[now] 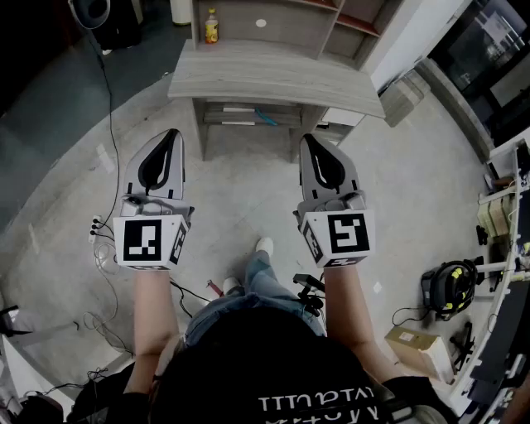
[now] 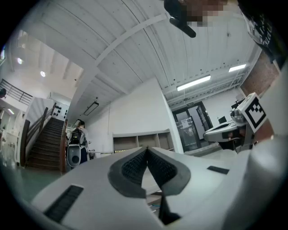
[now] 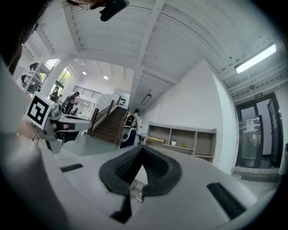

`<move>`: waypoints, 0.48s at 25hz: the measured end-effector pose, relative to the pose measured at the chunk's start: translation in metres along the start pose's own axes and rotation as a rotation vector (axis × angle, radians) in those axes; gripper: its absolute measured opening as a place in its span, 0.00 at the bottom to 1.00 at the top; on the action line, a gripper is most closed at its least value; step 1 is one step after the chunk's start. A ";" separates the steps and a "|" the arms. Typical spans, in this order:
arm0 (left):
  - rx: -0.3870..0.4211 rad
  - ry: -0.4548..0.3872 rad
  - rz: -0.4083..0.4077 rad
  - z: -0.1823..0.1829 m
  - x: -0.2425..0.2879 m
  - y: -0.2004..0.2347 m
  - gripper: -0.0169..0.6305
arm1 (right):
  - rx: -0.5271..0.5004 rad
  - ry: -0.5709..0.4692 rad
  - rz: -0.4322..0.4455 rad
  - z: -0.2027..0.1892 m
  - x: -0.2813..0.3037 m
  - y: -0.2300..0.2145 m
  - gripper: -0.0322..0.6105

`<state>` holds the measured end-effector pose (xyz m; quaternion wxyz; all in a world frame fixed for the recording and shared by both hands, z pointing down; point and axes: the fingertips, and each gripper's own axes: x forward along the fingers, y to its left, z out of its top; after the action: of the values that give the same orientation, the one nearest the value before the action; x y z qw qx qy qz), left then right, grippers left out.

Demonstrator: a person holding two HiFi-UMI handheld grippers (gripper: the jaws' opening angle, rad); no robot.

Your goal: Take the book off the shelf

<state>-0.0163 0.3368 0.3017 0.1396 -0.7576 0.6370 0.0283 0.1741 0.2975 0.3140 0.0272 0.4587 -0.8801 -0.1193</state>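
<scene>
Both claws are shut tight with nothing between them. The left claw [image 1: 171, 135] and right claw [image 1: 308, 139] hang side by side over the floor, short of the counter [image 1: 273, 79]. What looks like the book [image 1: 236, 109] lies flat on the low shelf [image 1: 291, 113] under that counter.

Two hand-held grippers, left [image 1: 173, 134] and right [image 1: 307, 139]; one shelf [image 1: 273, 21]; one surface [image 1: 273, 79]; one bottle [image 1: 212, 26]; seemingly two flat books [image 1: 230, 109] beneath; one cardboard box [image 1: 416, 346].

The shelf [image 1: 298, 29] is cut off by the head view's top edge, its upper part out of sight.
</scene>
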 end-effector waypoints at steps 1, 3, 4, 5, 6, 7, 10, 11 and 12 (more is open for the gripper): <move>0.017 0.004 -0.006 0.000 -0.003 -0.002 0.04 | 0.000 0.004 0.000 -0.001 -0.002 0.002 0.07; 0.050 0.014 -0.015 -0.001 -0.009 -0.004 0.04 | 0.001 0.011 0.000 -0.002 -0.006 0.007 0.07; 0.062 0.018 -0.014 -0.002 -0.012 -0.005 0.04 | 0.003 0.012 -0.001 -0.002 -0.007 0.008 0.07; 0.069 0.024 -0.010 -0.002 -0.013 -0.004 0.04 | 0.007 0.011 -0.002 -0.002 -0.009 0.010 0.07; 0.070 0.029 -0.006 -0.003 -0.014 -0.003 0.04 | 0.014 0.006 -0.005 -0.001 -0.010 0.010 0.07; 0.066 0.032 -0.002 -0.003 -0.014 -0.002 0.05 | 0.022 0.000 -0.010 -0.001 -0.012 0.009 0.07; 0.061 0.044 0.009 -0.009 -0.010 0.002 0.18 | 0.029 -0.006 -0.023 -0.003 -0.011 0.006 0.07; 0.061 0.050 0.016 -0.012 -0.008 0.003 0.32 | 0.027 -0.003 -0.024 -0.004 -0.009 0.005 0.07; 0.059 0.054 0.025 -0.015 -0.004 0.006 0.51 | 0.027 -0.001 -0.024 -0.006 -0.007 0.004 0.07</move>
<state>-0.0247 0.3365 0.3160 0.1442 -0.7458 0.6503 -0.0092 0.1761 0.3040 0.3208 0.0194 0.4695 -0.8761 -0.1080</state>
